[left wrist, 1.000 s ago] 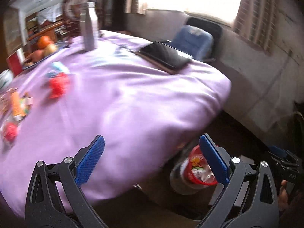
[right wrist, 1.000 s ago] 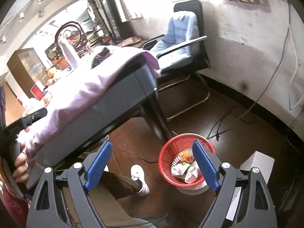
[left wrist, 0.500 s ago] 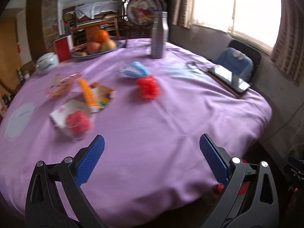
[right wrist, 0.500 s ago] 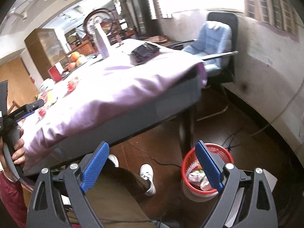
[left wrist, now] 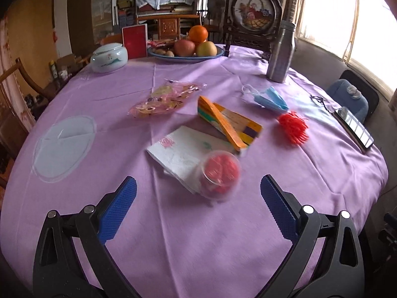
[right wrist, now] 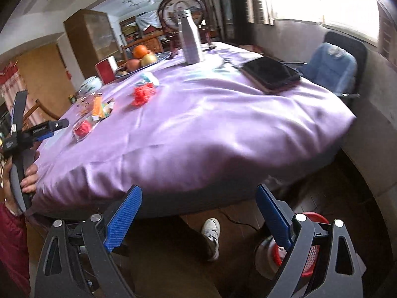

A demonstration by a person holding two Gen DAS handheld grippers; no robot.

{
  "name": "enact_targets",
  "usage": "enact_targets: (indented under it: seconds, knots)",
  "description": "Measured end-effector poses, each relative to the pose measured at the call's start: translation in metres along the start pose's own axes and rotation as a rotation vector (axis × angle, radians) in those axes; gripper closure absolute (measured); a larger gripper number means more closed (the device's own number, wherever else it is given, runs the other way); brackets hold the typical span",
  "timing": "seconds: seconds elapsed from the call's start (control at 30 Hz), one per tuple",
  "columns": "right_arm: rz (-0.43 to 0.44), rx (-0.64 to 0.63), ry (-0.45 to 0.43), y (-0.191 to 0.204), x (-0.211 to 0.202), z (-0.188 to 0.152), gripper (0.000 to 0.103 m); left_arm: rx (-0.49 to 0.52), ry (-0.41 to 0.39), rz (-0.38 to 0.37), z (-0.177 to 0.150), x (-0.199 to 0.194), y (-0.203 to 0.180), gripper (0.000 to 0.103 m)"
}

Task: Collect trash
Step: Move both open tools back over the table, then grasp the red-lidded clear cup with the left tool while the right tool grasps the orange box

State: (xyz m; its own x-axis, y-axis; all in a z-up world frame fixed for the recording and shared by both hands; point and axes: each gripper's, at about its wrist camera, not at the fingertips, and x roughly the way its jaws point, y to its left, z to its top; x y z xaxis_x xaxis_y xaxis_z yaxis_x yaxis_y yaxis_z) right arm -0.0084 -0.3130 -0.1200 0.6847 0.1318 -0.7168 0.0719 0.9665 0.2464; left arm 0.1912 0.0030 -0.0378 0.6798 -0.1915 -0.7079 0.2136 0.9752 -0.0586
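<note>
The left claw (left wrist: pixel 198 211) gaped wide and empty over the purple tabletop (left wrist: pixel 198 243), near a clear cup (left wrist: pixel 219 175); the right claw (right wrist: pixel 198 217) gaped empty above the red basket (right wrist: pixel 310 255).

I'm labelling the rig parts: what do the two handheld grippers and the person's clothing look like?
Both the left gripper and the right gripper have black skeletal frames with silver rivets and blue, finely textured finger pads. The person wears a dark red sleeve and a white shoe.
</note>
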Motion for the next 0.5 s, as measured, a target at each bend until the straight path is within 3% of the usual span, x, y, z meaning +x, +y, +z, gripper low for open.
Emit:
enact_targets:
  seconds: [0.33,0.5]
  knots:
    - [0.023,-0.052,0.014,0.034,0.024,0.021,0.012,0.047,0.057,-0.094,0.012,0.034,-0.005,0.010]
    - [0.030,-0.059,0.029,0.042,0.035,0.025,0.012,0.123,0.071,-0.093,0.016,0.044,-0.020,0.017]
